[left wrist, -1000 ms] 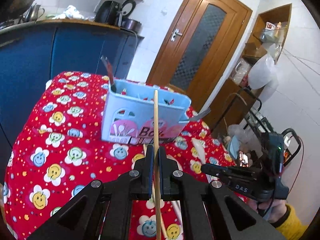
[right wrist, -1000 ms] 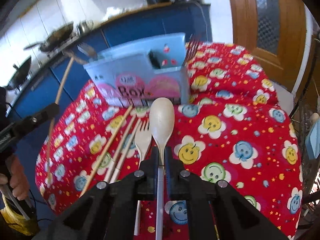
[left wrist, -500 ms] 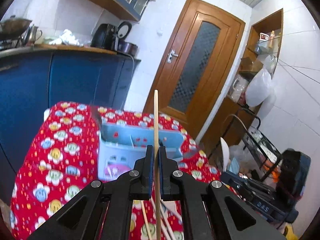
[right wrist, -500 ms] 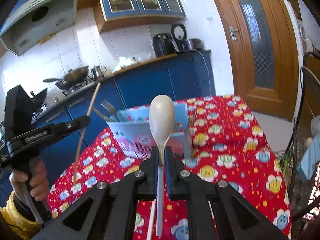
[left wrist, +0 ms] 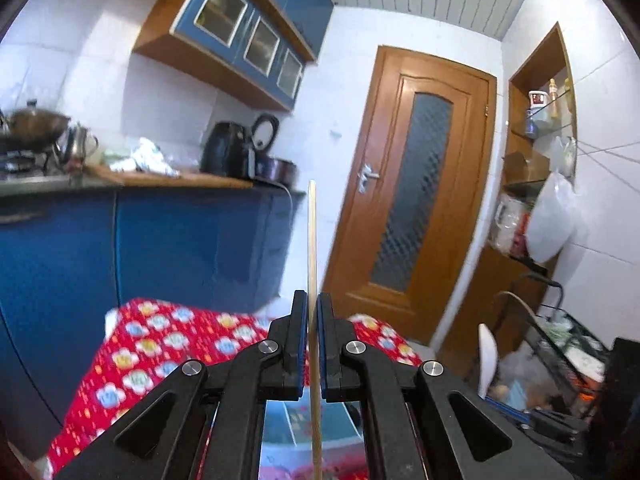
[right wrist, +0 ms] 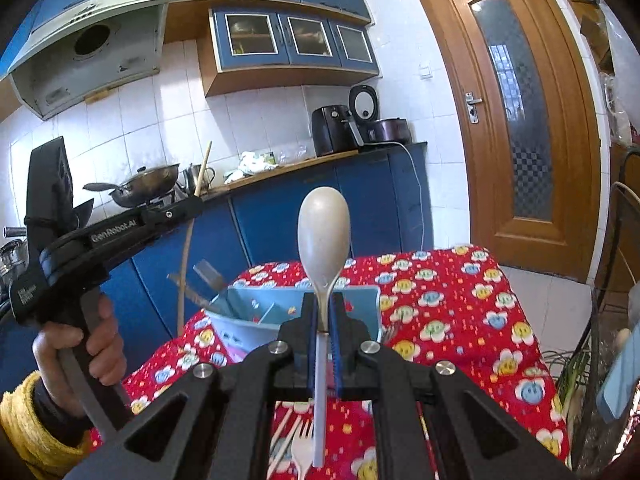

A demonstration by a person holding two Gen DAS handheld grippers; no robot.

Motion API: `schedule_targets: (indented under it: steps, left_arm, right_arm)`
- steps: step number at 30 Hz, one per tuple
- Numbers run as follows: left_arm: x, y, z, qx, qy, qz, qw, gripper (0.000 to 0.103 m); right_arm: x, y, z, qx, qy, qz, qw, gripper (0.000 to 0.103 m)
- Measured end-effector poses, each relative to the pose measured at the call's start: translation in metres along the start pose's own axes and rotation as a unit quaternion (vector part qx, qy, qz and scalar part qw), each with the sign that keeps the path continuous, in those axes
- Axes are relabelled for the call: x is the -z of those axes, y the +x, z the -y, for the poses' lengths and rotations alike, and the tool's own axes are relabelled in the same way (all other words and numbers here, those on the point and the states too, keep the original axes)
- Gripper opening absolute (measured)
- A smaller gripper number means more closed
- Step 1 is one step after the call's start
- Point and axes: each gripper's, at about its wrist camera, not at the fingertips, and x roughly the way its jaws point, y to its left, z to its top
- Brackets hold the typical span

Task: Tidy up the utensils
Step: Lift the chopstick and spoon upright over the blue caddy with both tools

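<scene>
Both jaws pinch: slender wooden chopstick (left wrist: 312, 240), smooth oval-bowled spoon (right wrist: 324, 232).

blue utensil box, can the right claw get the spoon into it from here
Probably yes: the right claw grips the spoon above the blue utensil box, whose open top looks unblocked, though the left claw's chopstick hangs close by.
</scene>
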Motion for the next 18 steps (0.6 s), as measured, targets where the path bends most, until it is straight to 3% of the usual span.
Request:
schedule_targets:
  steps: [10, 18]
  left_arm:
    - [0.017, 0.035, -0.009, -0.051, 0.026, 0.036, 0.9977, 0.004]
    - [0.027, 0.043, -0.018, -0.059, 0.026, 0.055, 0.9964, 0.005]
  right_arm:
    - [-0.023, 0.044, 0.001, 0.024, -0.011, 0.038, 0.999, 0.008]
    - [-0.022, 0.083, -0.001, 0.063, -0.035, 0.045, 0.996, 0.008]
